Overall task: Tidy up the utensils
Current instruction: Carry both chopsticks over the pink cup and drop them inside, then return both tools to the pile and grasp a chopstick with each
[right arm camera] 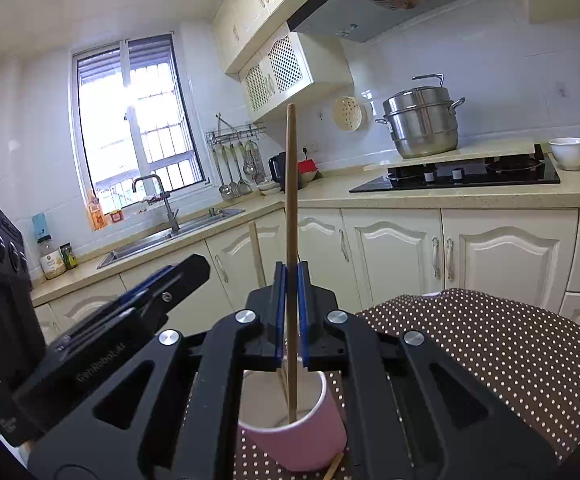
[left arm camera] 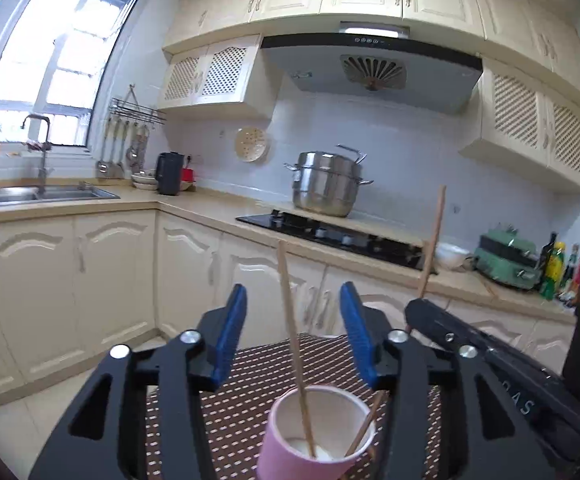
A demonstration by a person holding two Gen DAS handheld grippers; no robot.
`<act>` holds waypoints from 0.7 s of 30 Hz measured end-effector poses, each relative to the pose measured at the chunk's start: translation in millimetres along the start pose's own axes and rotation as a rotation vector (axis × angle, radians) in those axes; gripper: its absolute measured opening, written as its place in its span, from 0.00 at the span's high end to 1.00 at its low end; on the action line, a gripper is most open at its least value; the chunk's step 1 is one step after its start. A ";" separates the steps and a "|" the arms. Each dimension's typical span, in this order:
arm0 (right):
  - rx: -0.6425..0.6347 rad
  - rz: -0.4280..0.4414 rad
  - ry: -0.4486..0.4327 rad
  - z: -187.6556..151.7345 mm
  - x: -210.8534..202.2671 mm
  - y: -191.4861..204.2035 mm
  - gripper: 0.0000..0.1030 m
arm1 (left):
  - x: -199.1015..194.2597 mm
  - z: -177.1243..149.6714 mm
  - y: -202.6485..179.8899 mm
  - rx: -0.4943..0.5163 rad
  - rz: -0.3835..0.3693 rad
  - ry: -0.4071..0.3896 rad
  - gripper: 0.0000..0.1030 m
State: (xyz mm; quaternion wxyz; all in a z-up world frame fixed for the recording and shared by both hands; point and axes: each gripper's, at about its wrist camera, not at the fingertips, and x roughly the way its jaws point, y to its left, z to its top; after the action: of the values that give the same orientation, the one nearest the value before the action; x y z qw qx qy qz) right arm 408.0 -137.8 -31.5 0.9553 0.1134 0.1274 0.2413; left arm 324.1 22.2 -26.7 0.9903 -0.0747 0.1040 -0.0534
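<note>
A pink paper cup (left arm camera: 318, 432) (right arm camera: 302, 436) stands on the brown dotted tablecloth (right arm camera: 490, 360), just under both grippers. One wooden chopstick (left arm camera: 290, 320) stands in the cup and leans up between the blue pads of my left gripper (left arm camera: 293, 296), which is open with neither pad touching it. My right gripper (right arm camera: 291, 270) is shut on a second chopstick (right arm camera: 291, 184), held nearly upright with its lower end inside the cup. In the left wrist view that second chopstick (left arm camera: 434, 236) rises at the right. A third chopstick (right arm camera: 334, 466) lies on the cloth beside the cup.
Cream cabinets and a beige counter (right arm camera: 470, 200) run behind the table. On the counter sit a black hob (right arm camera: 470, 174), a steel steamer pot (right arm camera: 422, 120) and a white bowl (right arm camera: 568, 152). The sink (left arm camera: 42, 194) is under the window at the left.
</note>
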 end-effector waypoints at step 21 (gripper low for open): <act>0.010 -0.095 0.052 -6.0 -43.3 17.0 0.56 | -60.5 -0.7 8.9 0.056 0.051 0.158 0.28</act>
State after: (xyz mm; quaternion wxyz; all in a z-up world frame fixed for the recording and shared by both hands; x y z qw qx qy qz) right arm 362.0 -143.5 -24.2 0.9615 0.1056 0.1585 0.1981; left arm 265.9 38.2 -16.7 0.9818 -0.0400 0.1821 -0.0366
